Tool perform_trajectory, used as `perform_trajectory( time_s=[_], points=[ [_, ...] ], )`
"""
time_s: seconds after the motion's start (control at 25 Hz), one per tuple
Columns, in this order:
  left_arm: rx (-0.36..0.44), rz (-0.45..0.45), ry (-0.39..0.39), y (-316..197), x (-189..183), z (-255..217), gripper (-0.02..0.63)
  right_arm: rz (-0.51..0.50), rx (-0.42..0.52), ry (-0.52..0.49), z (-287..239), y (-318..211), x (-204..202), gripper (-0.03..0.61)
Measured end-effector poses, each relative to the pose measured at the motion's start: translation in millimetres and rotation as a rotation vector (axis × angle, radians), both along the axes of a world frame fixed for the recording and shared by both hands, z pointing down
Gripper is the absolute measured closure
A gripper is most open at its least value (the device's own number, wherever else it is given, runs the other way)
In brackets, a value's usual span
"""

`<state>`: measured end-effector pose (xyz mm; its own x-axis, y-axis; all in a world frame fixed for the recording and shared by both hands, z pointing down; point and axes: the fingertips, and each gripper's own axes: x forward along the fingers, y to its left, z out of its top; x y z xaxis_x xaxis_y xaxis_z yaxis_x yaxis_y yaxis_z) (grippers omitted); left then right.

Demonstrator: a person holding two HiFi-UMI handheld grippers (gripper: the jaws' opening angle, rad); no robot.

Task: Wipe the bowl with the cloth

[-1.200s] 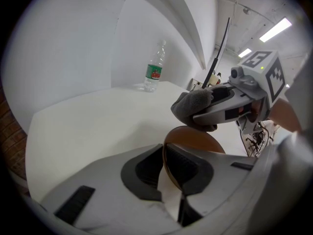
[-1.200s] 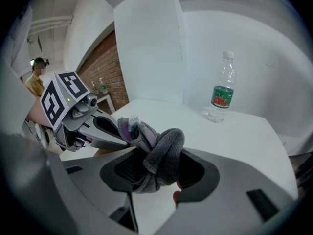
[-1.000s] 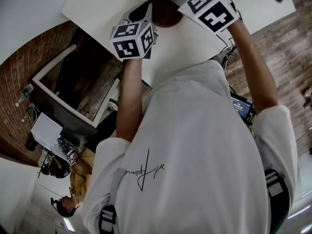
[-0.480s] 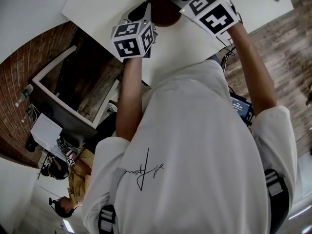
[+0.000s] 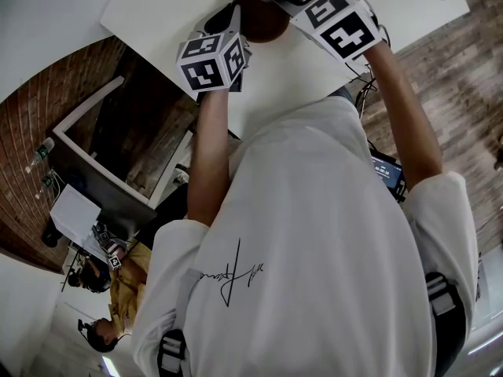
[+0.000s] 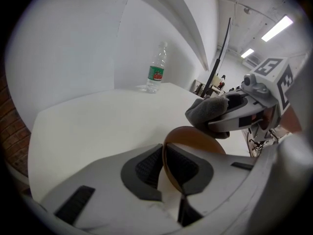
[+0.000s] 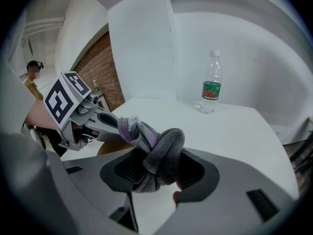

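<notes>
Left gripper [image 6: 165, 169]: jaws closed onto the wall of the bowl [image 6: 195, 140], one pad on either side of the thin rim, which runs edge-on up out of the grip. Right gripper [image 7: 159, 166]: jaws clamped on the cloth [image 7: 164, 148], which bulges out ahead of the pads as a knotted wad. The bowl is held up off the white table [image 6: 98, 126], tilted onto its side, between the two grippers; the head view shows it at the top of the frame, with the left marker cube to one side and the right marker cube to the other. Governing relation: in the left gripper view the cloth wad sits just beyond the far upper rim of the bowl and to the right of the left jaws, very close to it; whether it actually touches cannot be determined. The right gripper is the wiping hand and the left is the holder. Materials: the bowl is brown, smooth, rigid and thin-walled, with a round rim, and is likely to slip if the clamp eases. The cloth is grey with a purple stripe, soft, fuzzy and compressible. A clear plastic bottle [image 7: 211, 84] with a green label stands well apart at the far side of the table.
</notes>
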<state>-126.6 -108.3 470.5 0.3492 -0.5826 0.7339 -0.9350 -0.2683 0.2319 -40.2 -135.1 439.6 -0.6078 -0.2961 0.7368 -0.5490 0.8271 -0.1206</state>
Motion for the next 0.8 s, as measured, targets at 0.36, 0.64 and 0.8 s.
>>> perform_trajectory(
  time_s=[0.36,0.64,0.8],
  points=[
    [0.004,-0.007,0.001,1.5,1.4,-0.8,0.574,0.091,-0.017,-0.003,1.0,8.2,11.0,0.396],
    [0.008,-0.019,-0.007,2.0,-0.9,-0.5,0.571,0.107,-0.014,0.029,0.6,18.0,16.3,0.396],
    [0.011,-0.022,-0.003,2.4,-0.7,-0.4,0.569,0.132,-0.018,0.037,1.2,24.0,20.6,0.396]
  ],
)
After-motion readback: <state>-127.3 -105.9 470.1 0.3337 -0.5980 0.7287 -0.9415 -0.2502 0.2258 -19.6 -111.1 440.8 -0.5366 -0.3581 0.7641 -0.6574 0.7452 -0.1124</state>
